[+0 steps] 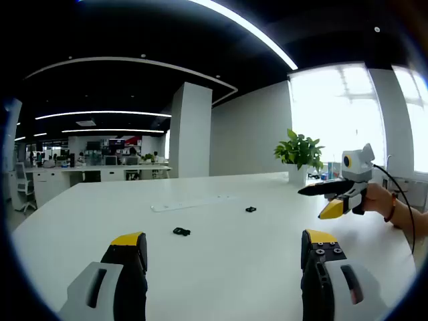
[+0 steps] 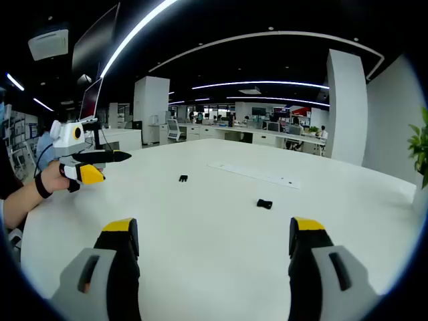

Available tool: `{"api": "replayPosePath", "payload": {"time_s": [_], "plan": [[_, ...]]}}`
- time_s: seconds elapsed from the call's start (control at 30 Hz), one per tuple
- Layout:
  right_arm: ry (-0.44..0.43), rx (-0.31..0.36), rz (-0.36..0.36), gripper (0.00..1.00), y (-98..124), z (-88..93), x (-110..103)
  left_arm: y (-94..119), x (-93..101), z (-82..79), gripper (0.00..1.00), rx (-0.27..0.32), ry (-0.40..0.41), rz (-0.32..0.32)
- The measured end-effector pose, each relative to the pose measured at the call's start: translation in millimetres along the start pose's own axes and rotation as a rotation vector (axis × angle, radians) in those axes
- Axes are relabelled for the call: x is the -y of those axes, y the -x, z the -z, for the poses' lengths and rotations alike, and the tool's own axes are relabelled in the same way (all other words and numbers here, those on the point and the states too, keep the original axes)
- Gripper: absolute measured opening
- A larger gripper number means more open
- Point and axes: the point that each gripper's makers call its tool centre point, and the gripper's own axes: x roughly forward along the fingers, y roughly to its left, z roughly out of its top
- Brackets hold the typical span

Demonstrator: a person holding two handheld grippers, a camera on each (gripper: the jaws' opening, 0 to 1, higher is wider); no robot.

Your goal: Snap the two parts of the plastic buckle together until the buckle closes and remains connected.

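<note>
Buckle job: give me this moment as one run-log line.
left gripper: open, empty | right gripper: open, empty | buckle parts: apart on white table, untouched | stage: pre-grasp

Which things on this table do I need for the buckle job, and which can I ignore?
Needed:
near buckle part
far buckle part
left tool, open
right tool, open

Ignore:
white strip
potted plant

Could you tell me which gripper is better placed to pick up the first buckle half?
Left, probably: one buckle half lies just ahead of its open jaws. From the right gripper, both halves sit farther off.
</note>
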Motion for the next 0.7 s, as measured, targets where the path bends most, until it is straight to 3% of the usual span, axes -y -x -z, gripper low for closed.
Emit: {"api": "replayPosePath", "payload": {"time_s": [0.7], "plan": [[0.004,0.000,-0.002,0.93,0.3,-0.6,0.5,2.9,6.7,1.5,0.97,0.005,0.002,0.005]]}}
